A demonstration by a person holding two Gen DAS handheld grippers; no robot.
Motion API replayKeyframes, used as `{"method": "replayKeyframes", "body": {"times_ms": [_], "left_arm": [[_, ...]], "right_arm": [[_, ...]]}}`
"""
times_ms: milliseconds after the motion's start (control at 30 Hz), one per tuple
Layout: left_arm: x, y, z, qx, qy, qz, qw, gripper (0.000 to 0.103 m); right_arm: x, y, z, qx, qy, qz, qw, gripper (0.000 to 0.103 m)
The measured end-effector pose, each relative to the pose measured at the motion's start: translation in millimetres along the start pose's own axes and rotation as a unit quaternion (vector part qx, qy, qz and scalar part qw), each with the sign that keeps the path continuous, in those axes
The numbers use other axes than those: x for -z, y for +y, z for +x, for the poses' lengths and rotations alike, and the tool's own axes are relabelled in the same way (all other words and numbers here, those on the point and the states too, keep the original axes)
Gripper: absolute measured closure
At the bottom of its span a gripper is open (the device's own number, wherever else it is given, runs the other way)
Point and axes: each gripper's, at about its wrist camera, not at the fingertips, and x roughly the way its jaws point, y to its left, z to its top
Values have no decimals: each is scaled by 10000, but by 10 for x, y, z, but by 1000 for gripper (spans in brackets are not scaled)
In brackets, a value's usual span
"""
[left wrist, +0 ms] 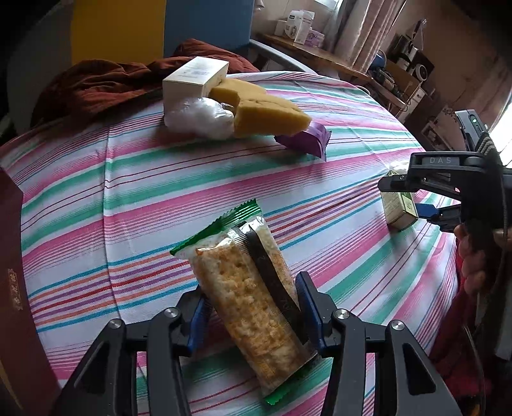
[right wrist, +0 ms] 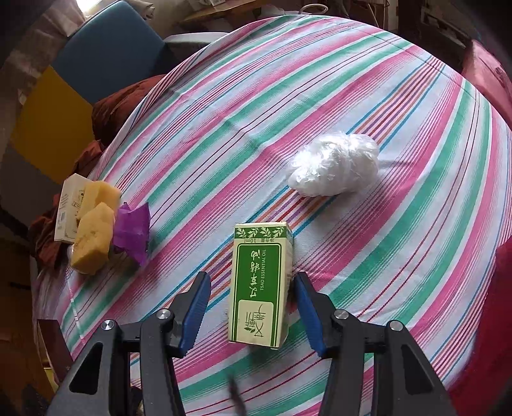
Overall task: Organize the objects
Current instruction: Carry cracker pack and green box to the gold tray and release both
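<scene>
Cracker packet [left wrist: 252,300], lower centre, pinched by left gripper [left wrist: 252,315]; right gripper [right wrist: 252,312], fingers spread, straddles green box [right wrist: 260,284]; sponges [left wrist: 256,105], plastic wad [right wrist: 334,168] beyond.

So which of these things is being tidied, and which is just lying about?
Likely being tidied: cracker packet, green oil box, yellow sponges, purple wrapper, white box, plastic wads.
Lying about: brown cloth, blue chair, boxes on far shelf.

Your matte-black left gripper [left wrist: 252,315] and right gripper [right wrist: 252,315] both show ribbed blue finger pads [right wrist: 195,310], silver pivot screws [left wrist: 171,312], "DAS" lettering.
</scene>
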Motion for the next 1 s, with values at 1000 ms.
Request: {"method": "replayKeyframes", "body": {"times_ms": [1000], "left_arm": [[224,159,-825,-701,-886,284,9932,58]], "right_arm": [[125,406,-257,-1461,-245,-994,9840,75]]}}
